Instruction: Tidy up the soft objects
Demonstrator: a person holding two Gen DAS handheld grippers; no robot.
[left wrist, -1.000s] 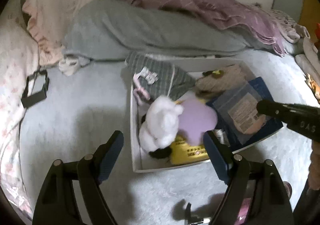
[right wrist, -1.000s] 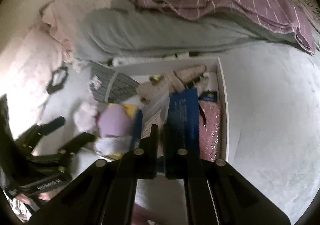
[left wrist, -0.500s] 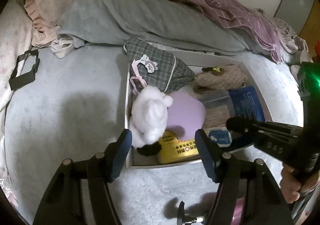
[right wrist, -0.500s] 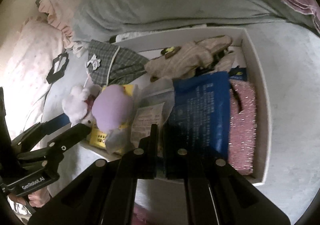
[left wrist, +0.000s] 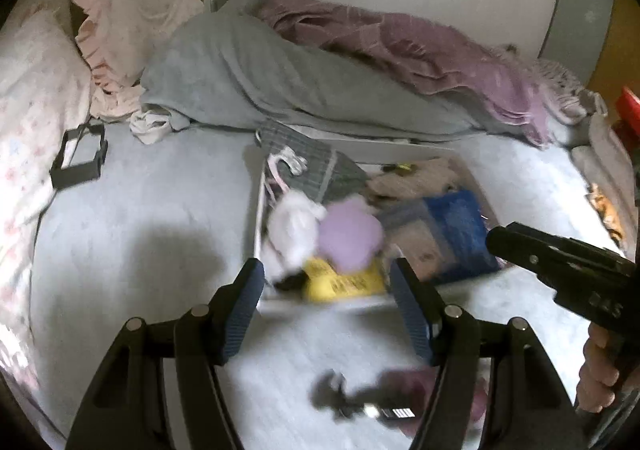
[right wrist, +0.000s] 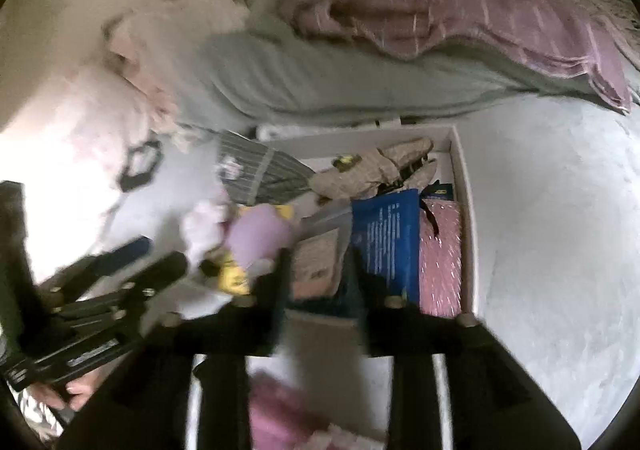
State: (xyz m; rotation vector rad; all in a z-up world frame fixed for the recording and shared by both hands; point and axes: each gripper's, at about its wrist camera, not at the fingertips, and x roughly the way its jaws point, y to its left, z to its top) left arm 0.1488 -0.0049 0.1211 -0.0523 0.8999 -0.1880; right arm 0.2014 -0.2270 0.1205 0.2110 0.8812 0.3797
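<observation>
A white box [left wrist: 264,302] [right wrist: 466,210] lies on the pale grey bedcover. In it are a white plush [left wrist: 292,226] [right wrist: 204,230], a purple round plush [left wrist: 350,236] [right wrist: 258,236], a yellow packet [left wrist: 340,284], a checked grey pouch [left wrist: 312,166] [right wrist: 260,170], a beige soft toy [right wrist: 372,168], a blue packet [left wrist: 460,234] [right wrist: 390,242] and a pink sparkly pad [right wrist: 440,258]. My left gripper [left wrist: 326,290] is open and empty just in front of the box's near wall. My right gripper [right wrist: 320,270] is open over the near wall, by the blue packet; it shows at the left wrist view's right edge [left wrist: 560,258].
A grey blanket [left wrist: 248,78] and a purple striped blanket [left wrist: 420,46] are piled behind the box. Pink frilled pillows [left wrist: 128,22] lie at the back left. A black frame-like object [left wrist: 78,160] lies on the cover at left. A pink item [right wrist: 280,410] lies below the right gripper.
My right gripper's fingers have spread from shut to open. Both grippers have pulled back a little from the box, and the views are blurred by motion.
</observation>
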